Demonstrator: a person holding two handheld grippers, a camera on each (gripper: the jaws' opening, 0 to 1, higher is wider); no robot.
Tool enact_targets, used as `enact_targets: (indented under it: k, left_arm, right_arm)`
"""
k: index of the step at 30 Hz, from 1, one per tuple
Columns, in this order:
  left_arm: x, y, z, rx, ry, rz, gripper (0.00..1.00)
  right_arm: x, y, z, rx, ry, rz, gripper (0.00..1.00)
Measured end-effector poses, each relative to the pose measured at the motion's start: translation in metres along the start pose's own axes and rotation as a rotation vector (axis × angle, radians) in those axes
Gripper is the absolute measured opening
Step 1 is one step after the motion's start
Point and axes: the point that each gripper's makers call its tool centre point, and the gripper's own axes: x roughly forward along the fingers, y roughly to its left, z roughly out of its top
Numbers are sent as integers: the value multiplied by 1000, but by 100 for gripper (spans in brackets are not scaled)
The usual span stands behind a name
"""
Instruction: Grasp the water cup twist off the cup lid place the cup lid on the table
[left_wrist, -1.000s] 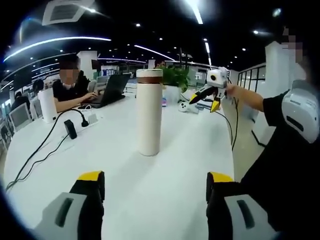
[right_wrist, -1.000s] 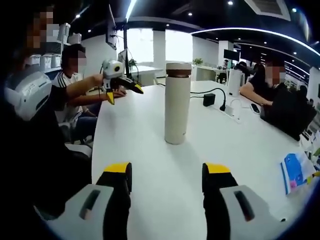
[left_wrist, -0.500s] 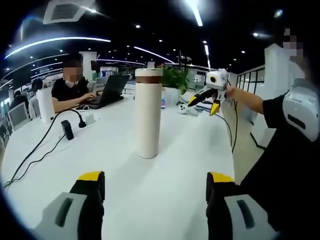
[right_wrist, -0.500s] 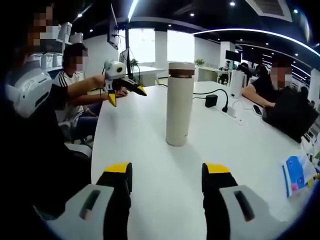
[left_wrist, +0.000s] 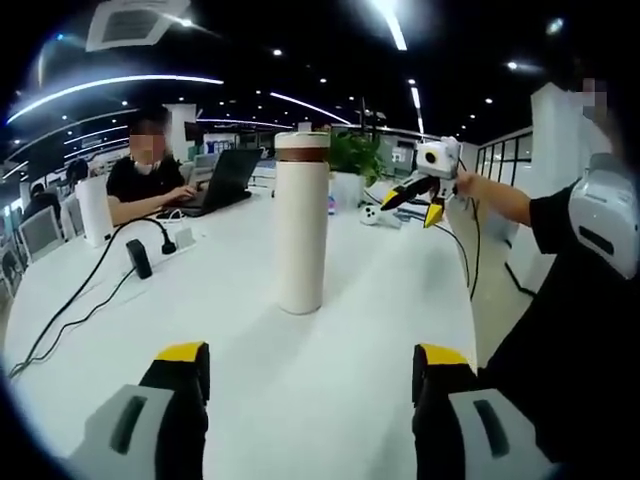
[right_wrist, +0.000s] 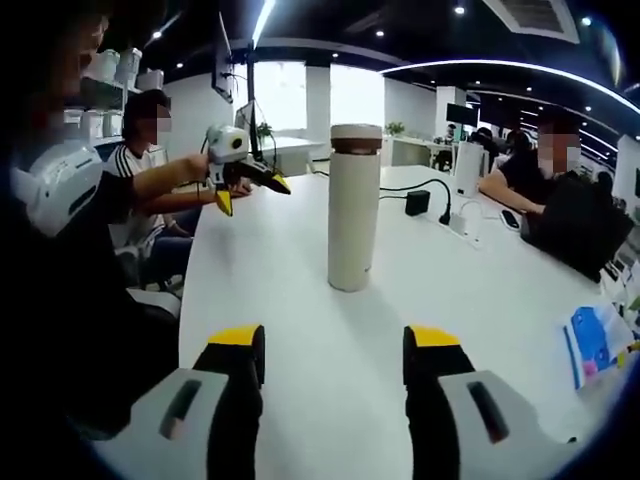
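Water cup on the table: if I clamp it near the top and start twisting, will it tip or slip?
The water cup stands tall and slim on a small base, so a push high up would probably tip it. Its wall looks smooth and rigid, so the jaws may slide; grip firmly. The lid is still on, so spilling seems unlikely.

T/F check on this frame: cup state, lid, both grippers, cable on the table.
1. The water cup stands upright on the white table. True.
2. The cup lid lies on the table beside the cup. False: it sits on top of the cup, above the brown band.
3. The left gripper is shut on the cup. False: its jaws stand apart, short of the cup, holding nothing.
4. The right gripper is open and apart from the cup. True.
5. A black cable runs across the table to the cup's side. True.
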Motion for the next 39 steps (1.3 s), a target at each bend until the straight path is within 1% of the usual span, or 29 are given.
enact_targets:
  k: [11, 16, 21, 24, 30, 39]
  left_arm:
    - [6, 2, -4, 8, 2, 4, 83]
    - [12, 6, -8, 2, -12, 9, 83]
    - [20, 5, -13, 3, -2, 3, 83]
    - [21, 5, -11, 16, 2, 3, 83]
    - [22, 6, -5, 28, -14, 13, 83]
    - [26, 5, -7, 33, -10, 13, 83]
  right_arm:
    - [4, -2, 3, -1, -19, 1, 57]
    - [7, -2, -1, 14, -23, -5, 57]
    - [6, -1, -4, 5, -9, -10, 57]
    - [5, -2, -3, 5, -15, -15, 57]
    - [7, -2, -3, 4, -17, -15, 57]
    - [7, -2, -2, 0, -26, -16, 57]
